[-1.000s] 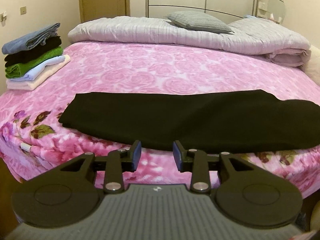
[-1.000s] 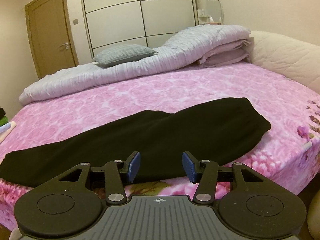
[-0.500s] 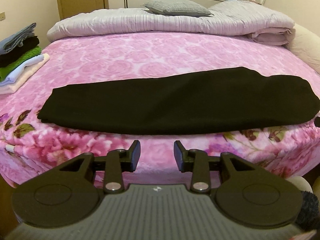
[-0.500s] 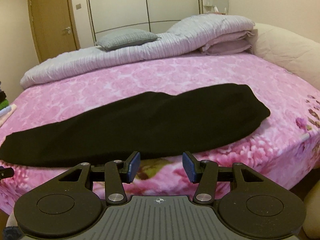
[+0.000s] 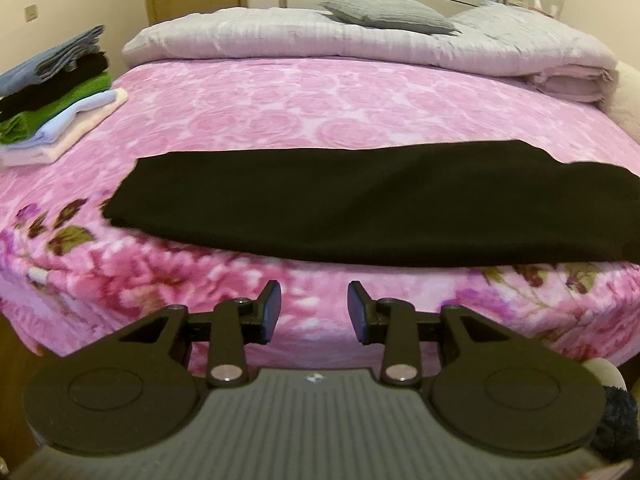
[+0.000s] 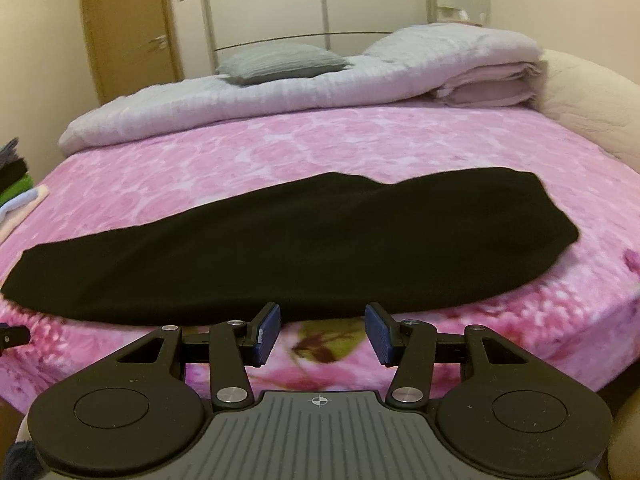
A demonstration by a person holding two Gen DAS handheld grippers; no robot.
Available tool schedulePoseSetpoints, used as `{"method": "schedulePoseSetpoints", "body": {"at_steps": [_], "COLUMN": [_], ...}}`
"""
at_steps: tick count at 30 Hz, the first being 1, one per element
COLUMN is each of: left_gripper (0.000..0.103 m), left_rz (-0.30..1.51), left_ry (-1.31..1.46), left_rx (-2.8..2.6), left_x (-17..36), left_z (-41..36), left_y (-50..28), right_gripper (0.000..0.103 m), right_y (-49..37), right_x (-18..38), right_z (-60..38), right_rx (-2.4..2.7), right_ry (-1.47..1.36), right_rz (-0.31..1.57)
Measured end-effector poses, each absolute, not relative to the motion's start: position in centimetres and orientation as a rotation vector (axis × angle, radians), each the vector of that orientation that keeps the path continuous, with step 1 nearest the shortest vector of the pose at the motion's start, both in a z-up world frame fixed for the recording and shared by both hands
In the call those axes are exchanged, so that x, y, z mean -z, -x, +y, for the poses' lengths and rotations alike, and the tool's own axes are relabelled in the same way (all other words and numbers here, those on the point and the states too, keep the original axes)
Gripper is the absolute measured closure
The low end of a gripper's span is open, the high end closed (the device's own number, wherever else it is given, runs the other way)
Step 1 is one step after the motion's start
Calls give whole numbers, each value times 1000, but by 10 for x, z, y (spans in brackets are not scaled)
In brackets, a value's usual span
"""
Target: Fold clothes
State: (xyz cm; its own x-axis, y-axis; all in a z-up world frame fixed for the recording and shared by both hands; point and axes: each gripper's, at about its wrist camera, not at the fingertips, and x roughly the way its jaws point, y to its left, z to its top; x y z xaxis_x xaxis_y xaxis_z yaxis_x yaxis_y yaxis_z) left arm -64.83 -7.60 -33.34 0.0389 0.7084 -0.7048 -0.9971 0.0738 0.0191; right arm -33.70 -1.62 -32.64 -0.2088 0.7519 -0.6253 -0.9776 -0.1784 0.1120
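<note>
A long black garment [image 5: 372, 204] [image 6: 304, 244] lies folded into a narrow strip across the near edge of the pink floral bed [image 5: 304, 112] [image 6: 320, 148]. My left gripper [image 5: 314, 312] hovers open in front of the bed's edge, just short of the strip's left half, with nothing between its fingers. My right gripper [image 6: 322, 334] is open too, close to the garment's near hem around its middle, not touching it. A stack of folded clothes [image 5: 52, 92] [image 6: 16, 192] sits at the bed's left edge.
A rolled grey-lilac duvet [image 5: 360, 36] [image 6: 320, 84] and a grey pillow [image 5: 388, 12] [image 6: 280, 62] lie along the bed's far side. A padded cream headboard [image 6: 592, 104] curves at the right. A wooden door [image 6: 128, 28] and wardrobe panels stand behind.
Both views have shifted: the left view swung away from the bed and back toward it. The right gripper has moved closer to the garment's near hem. The garment lies as before.
</note>
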Motion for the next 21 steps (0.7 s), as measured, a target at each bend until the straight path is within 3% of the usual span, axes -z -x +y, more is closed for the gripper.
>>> {"method": "schedulePoseSetpoints", "body": {"at_steps": [17, 21], "left_gripper": [71, 71], "left_rz": [603, 424], "left_ry": [656, 802], "left_rx": [-1551, -1492], "left_x": [335, 343], "left_z": [-73, -64], "left_y": [700, 723], "right_gripper": [52, 52], "right_y": [396, 385], "right_x": [345, 353], "right_z": [13, 20], "right_rx": [-1869, -1840], "right_ry": [599, 586], "right_rz": [592, 630]}}
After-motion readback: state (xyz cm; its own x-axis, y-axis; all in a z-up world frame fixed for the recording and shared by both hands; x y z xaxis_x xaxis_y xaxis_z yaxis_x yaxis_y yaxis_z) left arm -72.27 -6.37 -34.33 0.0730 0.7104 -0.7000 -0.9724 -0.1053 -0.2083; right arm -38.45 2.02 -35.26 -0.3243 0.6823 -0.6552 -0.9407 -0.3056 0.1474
